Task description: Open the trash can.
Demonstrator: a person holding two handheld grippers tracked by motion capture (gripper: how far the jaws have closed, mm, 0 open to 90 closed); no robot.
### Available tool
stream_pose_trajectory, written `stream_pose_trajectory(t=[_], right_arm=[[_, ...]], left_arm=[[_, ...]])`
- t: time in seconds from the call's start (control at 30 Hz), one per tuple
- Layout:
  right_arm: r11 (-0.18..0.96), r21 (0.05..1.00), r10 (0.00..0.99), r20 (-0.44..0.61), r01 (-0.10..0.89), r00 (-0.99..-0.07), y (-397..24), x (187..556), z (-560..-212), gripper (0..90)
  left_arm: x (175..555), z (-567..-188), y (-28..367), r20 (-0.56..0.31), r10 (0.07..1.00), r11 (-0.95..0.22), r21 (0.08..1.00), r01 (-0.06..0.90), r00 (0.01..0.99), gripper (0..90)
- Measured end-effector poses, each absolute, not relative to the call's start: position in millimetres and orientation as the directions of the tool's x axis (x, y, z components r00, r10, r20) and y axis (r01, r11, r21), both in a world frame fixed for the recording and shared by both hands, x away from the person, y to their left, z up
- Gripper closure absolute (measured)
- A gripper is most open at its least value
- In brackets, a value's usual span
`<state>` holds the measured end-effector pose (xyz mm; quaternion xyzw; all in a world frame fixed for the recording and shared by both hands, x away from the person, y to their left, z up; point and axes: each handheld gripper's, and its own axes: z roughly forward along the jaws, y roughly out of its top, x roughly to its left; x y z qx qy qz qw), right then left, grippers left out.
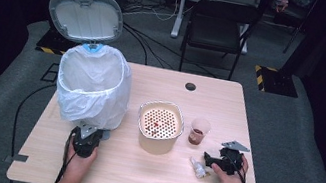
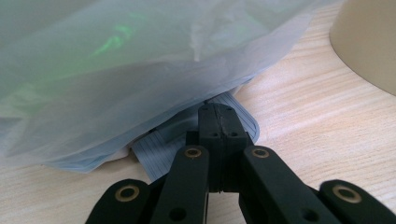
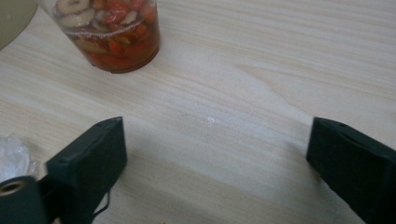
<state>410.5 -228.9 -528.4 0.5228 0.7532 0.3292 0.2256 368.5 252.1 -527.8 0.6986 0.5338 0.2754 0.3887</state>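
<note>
My left gripper [image 2: 219,122] has its jaws shut together and presses on the grey ribbed pedal [image 2: 161,149] at the near foot of the white-bagged bin [image 1: 93,87], which I judge is why its grey lid [image 1: 86,15] stands open. My right gripper [image 3: 215,154] rests on the wooden table [image 3: 261,70] at the near right, jaws spread wide and empty. They face the clear plastic cup of reddish fruit scraps [image 3: 114,32], just right of the cream strainer tub [image 1: 160,125], likely the next pick for the bin.
</note>
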Motion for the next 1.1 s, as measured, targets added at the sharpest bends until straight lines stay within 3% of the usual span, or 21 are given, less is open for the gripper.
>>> stream_pose_trajectory(t=[0.17, 0.27, 0.47, 0.57, 0.67, 0.8, 1.1], right_arm=[[0.199, 0.736, 0.944, 0.035, 0.648, -0.329, -232.6, 409.6, -523.9, 24.4], [0.196, 0.75, 0.945, 0.027, 0.632, -0.325, -234.3, 406.3, -518.5, 26.6], [0.198, 0.768, 0.942, 0.023, 0.609, -0.335, -229.7, 398.4, -507.1, 29.6], [0.221, 0.768, 0.933, 0.014, 0.601, -0.36, -224.2, 394.8, -502.1, 29.6], [0.255, 0.767, 0.924, -0.013, 0.588, -0.383, -218.0, 390.2, -496.7, 29.6], [0.251, 0.766, 0.913, 0.017, 0.592, -0.408, -212.5, 386.0, -491.9, 31.2], [0.285, 0.767, 0.885, 0.019, 0.574, -0.465, -198.3, 374.4, -484.2, 33.8]], left_arm=[[367.9, -527.5, 250.6, -0.018, 0.96, -0.139, 0.834, 0.534, 0.279, 90.0], [367.3, -527.0, 250.5, 0.008, 0.96, -0.163, 0.828, 0.537, 0.279, 90.0], [366.8, -526.9, 248.6, 0.021, 0.963, -0.168, 0.828, 0.535, 0.27, 90.0], [367.5, -527.5, 249.1, -0.029, 0.967, -0.117, 0.834, 0.539, 0.255, 90.0], [367.4, -527.6, 249.0, -0.027, 0.966, -0.119, 0.835, 0.538, 0.256, 90.0], [367.2, -528.1, 248.2, -0.069, 0.968, -0.077, 0.834, 0.546, 0.241, 90.0], [367.3, -527.7, 248.2, -0.019, 0.968, -0.122, 0.836, 0.535, 0.251, 90.0]])
